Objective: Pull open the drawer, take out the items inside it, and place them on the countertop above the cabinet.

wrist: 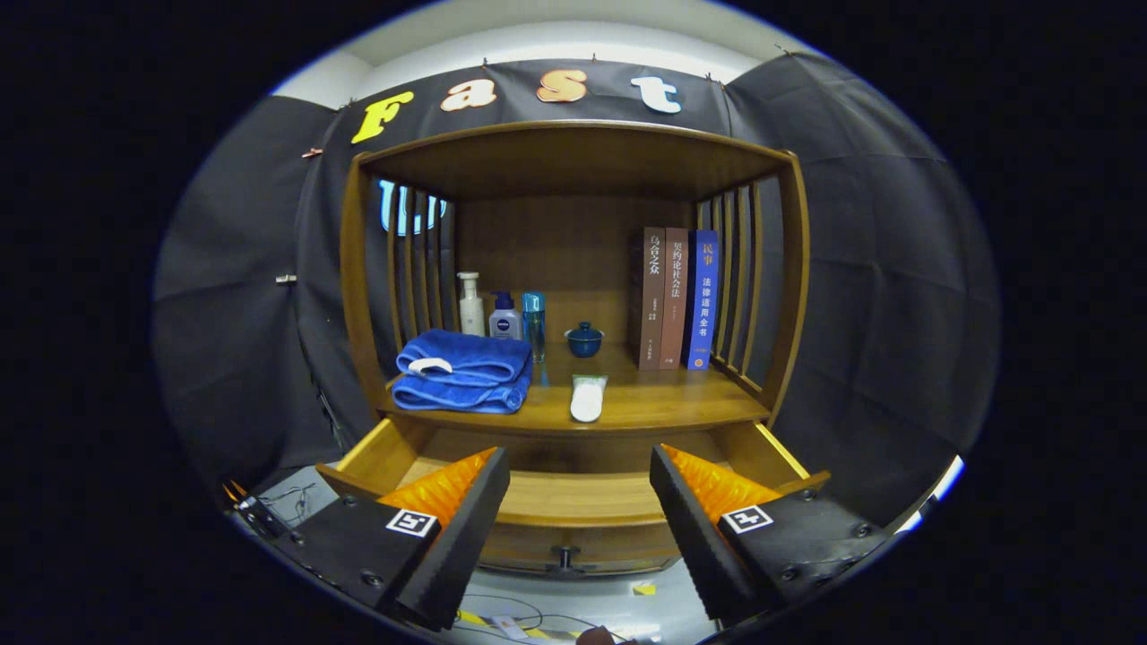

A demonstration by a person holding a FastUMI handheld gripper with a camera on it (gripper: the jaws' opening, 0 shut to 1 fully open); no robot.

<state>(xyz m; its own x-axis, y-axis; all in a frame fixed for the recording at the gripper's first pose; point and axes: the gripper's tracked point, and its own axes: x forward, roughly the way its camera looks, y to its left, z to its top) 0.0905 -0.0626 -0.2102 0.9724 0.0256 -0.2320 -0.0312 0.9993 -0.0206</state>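
The wooden cabinet's drawer [573,502] stands pulled open below the countertop [663,403]; the part of its inside that shows holds nothing I can make out. On the countertop lie a folded blue towel [466,372] at the left and a white flat item [588,397] near the front middle. My gripper [578,488] is open, its fingers spread wide above the drawer's front, with nothing between them. The drawer's small knob [564,560] shows low between the fingers.
At the back of the countertop stand a white pump bottle [470,305], a small white-and-blue bottle [504,315], a slim blue bottle [534,324] and a dark blue lidded cup [584,340]. Three upright books [679,297] lean at the right. Slatted wooden sides and a top shelf enclose it.
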